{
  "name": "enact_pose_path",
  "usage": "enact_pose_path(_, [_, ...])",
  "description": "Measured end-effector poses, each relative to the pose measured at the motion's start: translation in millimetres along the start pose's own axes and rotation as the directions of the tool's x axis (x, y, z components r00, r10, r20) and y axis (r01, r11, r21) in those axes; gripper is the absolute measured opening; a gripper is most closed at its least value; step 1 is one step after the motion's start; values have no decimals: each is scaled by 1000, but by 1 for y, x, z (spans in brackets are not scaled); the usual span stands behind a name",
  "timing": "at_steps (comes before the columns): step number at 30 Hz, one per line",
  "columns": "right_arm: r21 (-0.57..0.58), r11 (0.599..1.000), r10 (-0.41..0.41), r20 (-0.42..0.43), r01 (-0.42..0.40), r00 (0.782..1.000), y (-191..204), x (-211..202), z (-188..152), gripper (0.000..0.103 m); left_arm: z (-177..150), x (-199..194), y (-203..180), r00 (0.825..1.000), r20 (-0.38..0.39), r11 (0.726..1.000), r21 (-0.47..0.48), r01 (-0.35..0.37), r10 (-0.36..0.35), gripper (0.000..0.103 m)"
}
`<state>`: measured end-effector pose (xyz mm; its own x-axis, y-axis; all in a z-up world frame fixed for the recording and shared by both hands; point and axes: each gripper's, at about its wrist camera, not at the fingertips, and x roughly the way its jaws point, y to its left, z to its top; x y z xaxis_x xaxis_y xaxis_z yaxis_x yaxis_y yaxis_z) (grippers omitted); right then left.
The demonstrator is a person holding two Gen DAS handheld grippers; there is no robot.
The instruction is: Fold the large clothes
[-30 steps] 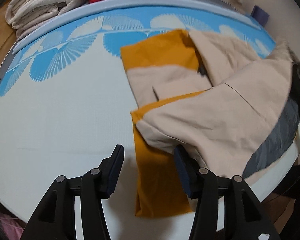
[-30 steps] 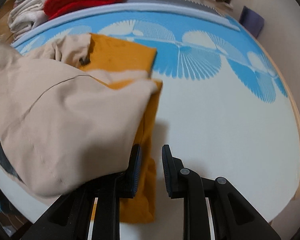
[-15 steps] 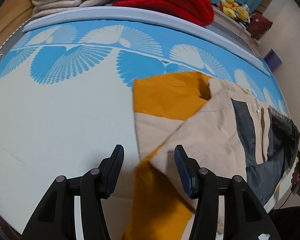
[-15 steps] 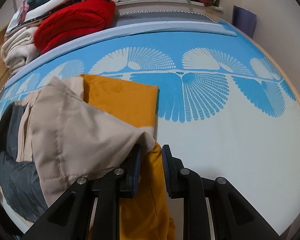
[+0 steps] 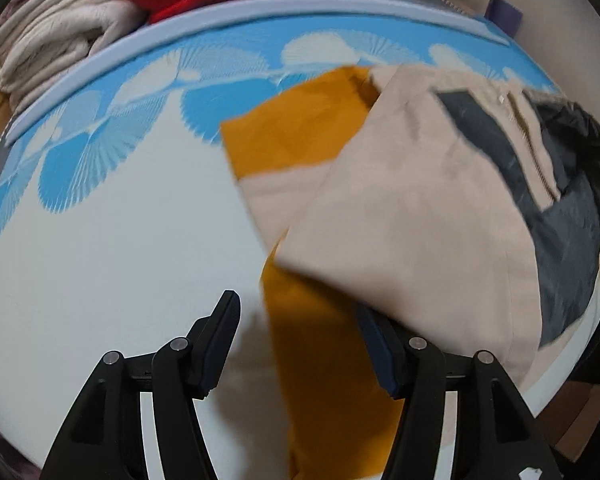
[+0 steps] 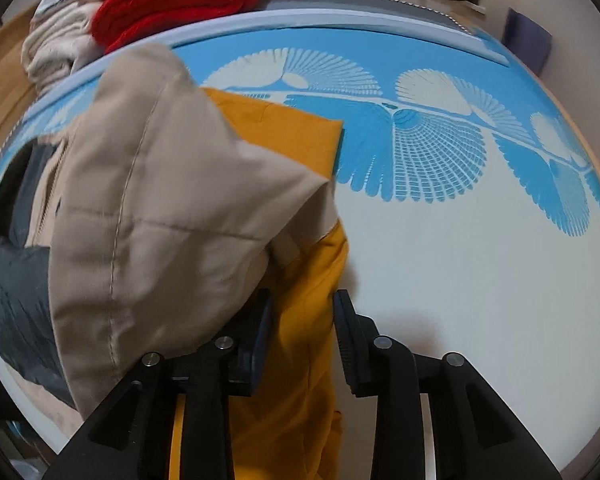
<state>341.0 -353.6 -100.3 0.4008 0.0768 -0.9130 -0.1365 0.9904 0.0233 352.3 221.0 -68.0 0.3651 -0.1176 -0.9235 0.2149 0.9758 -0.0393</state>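
A bed (image 6: 480, 280) with a white and blue fan-print cover carries the work; a wall stands at its right edge.

Left hand-held gripper (image 5: 296, 340): jaws apart and just widened, pointing steeply down. The orange sleeve (image 5: 328, 380) lies between them, but the pads do not press it. The right finger (image 5: 374, 344) sits just under the edge of the beige fold.

Right hand-held gripper (image 6: 304, 332): jaws apart, narrower than the left, also just widened. Orange cloth runs between them, apparently unclamped; contact at the left pad cannot be ruled out.

The jacket (image 5: 420, 208), in beige, orange and dark grey, lies on the bed ahead of both grippers, to the right in the left view and to the left in the right view. Its beige panel is folded over the body. The sleeve's long axis runs from the grippers away toward the headboard side. Both hands are about equally near; the right sits deeper under the fold.

Judgement: the fold has been laid and let go; a next grasp would need the far or side edge.

Behind the bed: a red blanket (image 6: 180, 4) and cream bedding (image 5: 60, 44) in a stack. No containers are seen.
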Motion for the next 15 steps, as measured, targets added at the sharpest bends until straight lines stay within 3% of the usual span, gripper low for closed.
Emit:
enact_pose_path(6, [-17,1000,-26,5,26,1000,9,6,11,34,29,8,-5,998,48,999,-17,40,-39,53])
enact_pose_path(8, [-14,1000,-16,10,16,1000,10,8,17,34,36,11,-7,997,46,998,-22,63,-62,39])
enact_pose_path(10, [-24,999,-20,19,20,1000,11,10,22,34,41,11,-8,996,53,997,-20,69,-68,16])
enact_pose_path(11, [-21,1000,-23,27,23,999,10,10,25,33,44,10,-7,995,65,996,-32,79,-77,12])
enact_pose_path(13, [12,1000,-3,54,2,999,6,8,33,24,49,6,4,991,96,991,-92,99,-90,8])
enact_pose_path(14, [39,999,22,68,-24,997,4,6,36,13,51,3,16,989,117,981,-157,110,-92,8])
enact_pose_path(15, [111,991,69,90,-79,994,-4,3,41,11,53,3,29,986,128,965,-226,130,-103,8])
